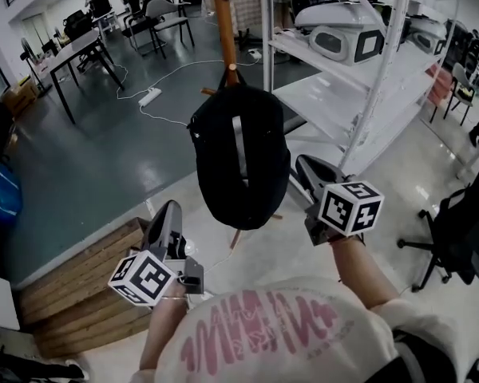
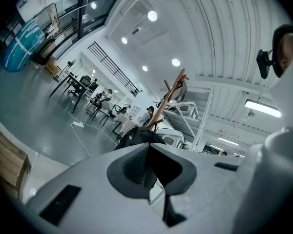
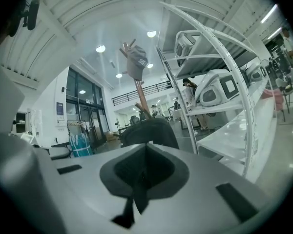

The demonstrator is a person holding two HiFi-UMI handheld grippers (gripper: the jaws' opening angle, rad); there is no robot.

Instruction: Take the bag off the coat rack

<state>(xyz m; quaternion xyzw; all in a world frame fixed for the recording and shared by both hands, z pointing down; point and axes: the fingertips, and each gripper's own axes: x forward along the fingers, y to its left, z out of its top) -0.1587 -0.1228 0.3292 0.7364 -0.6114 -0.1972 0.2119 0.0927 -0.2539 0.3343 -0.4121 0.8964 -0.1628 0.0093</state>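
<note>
A black bag (image 1: pixel 239 154) hangs from a peg of the wooden coat rack (image 1: pixel 226 30) in the middle of the head view. My left gripper (image 1: pixel 166 212) is below the bag's left side, shut and empty, a short way off it. To the right of the bag, my right gripper (image 1: pixel 305 167) is also shut with nothing in it. In the left gripper view the shut left gripper (image 2: pixel 149 147) points up at the bag (image 2: pixel 136 136) and the rack (image 2: pixel 168 99). Past the shut right gripper (image 3: pixel 145 147) are the bag (image 3: pixel 149 130) and a grey cap (image 3: pixel 136 62) on top of the rack.
White metal shelving (image 1: pixel 367 70) stands close on the right of the rack. A wooden platform (image 1: pixel 80 286) lies at the lower left. A black office chair (image 1: pixel 455 230) is at the right edge. A power strip (image 1: pixel 149 96) with its cable lies on the floor behind, near desks.
</note>
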